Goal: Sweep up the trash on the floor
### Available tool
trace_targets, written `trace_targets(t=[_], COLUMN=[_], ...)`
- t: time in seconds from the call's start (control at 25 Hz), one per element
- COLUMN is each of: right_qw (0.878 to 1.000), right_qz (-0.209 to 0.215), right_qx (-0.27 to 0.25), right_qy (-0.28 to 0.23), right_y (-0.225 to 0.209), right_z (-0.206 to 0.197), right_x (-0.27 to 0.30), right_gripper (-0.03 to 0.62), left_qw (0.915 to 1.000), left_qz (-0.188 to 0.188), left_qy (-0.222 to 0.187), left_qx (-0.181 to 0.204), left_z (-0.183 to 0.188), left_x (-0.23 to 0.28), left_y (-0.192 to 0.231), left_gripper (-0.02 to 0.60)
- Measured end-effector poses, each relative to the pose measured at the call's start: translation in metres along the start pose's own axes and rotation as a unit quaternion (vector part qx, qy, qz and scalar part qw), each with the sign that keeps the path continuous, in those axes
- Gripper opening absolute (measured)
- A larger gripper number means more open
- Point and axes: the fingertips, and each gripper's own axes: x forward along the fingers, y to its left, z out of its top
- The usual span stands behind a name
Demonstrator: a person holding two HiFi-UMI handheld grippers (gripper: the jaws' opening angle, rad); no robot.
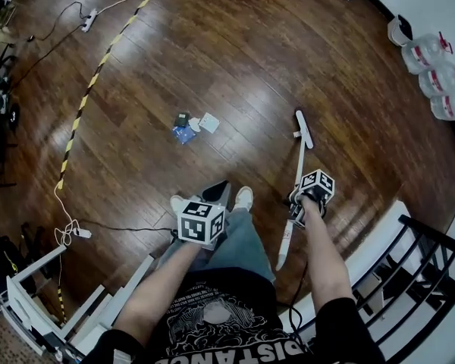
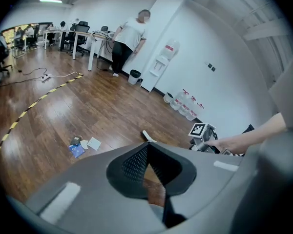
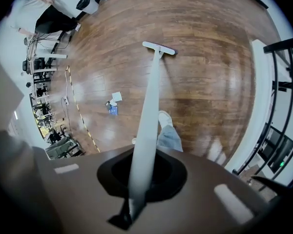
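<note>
wood floor [image 1: 235, 44] everywhere, plain brown planks; right gripper [image 1: 309, 199] is pinched tight on the white broom handle [image 3: 149, 126], which runs out through its jaws to the broom head [image 1: 304, 127]; that head sits on the floor to the right of the trash pile [image 1: 191, 126], apart from it; left gripper [image 1: 205, 218] is closed on what looks like a dark mesh dustpan [image 1: 217, 192], on the near side of the pile by the shoes [image 1: 244, 198]; imo get the head round behind the pile first, set the pan lip flat on the near side, then pull with short slow strokes; those scraps look like light paper and will probably scatter; striped tape [image 1: 91, 89] runs well left of the pile, so no need to go near it
</note>
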Motion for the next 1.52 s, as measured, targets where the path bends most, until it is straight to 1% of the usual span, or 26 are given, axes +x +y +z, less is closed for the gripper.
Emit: trace_targets(t=[0.16, 0.36, 0.68, 0.92, 1.12, 1.24, 1.52], right_qw=[1.000, 1.000, 0.999, 0.998, 0.997, 0.997, 0.994], right_qz=[0.009, 0.026, 0.039, 0.046, 0.043, 0.039, 0.038], right_qx=[0.007, 0.013, 0.003, -0.011, -0.026, -0.034, -0.055], right_qy=[0.003, 0.009, 0.031, 0.039, 0.053, 0.063, 0.085], right_y=[0.042, 0.098, 0.194, 0.259, 0.302, 0.320, 0.353], right_z=[-0.034, -0.078, -0.146, -0.185, -0.212, -0.228, -0.266], right_x=[0.028, 0.063, 0.122, 0.156, 0.180, 0.194, 0.213], right_gripper=[0.000, 0.000, 0.002, 0.008, 0.009, 0.009, 0.008], left_qw=[0.9999, 0.9994, 0.9971, 0.9941, 0.9909, 0.9893, 0.9849], left_qz=[-0.002, 0.004, 0.018, 0.033, 0.043, 0.047, 0.052], left_qy=[-0.008, -0.019, -0.039, -0.051, -0.061, -0.067, -0.087], left_qx=[-0.012, -0.028, -0.063, -0.090, -0.112, -0.121, -0.140], left_z=[-0.005, -0.012, -0.016, -0.026, -0.031, -0.032, -0.030], left_x=[-0.030, -0.066, -0.123, -0.161, -0.185, -0.196, -0.214], left_y=[0.042, 0.100, 0.187, 0.244, 0.282, 0.299, 0.320], left_gripper=[0.005, 0.005, 0.005, 0.005, 0.005, 0.005, 0.005])
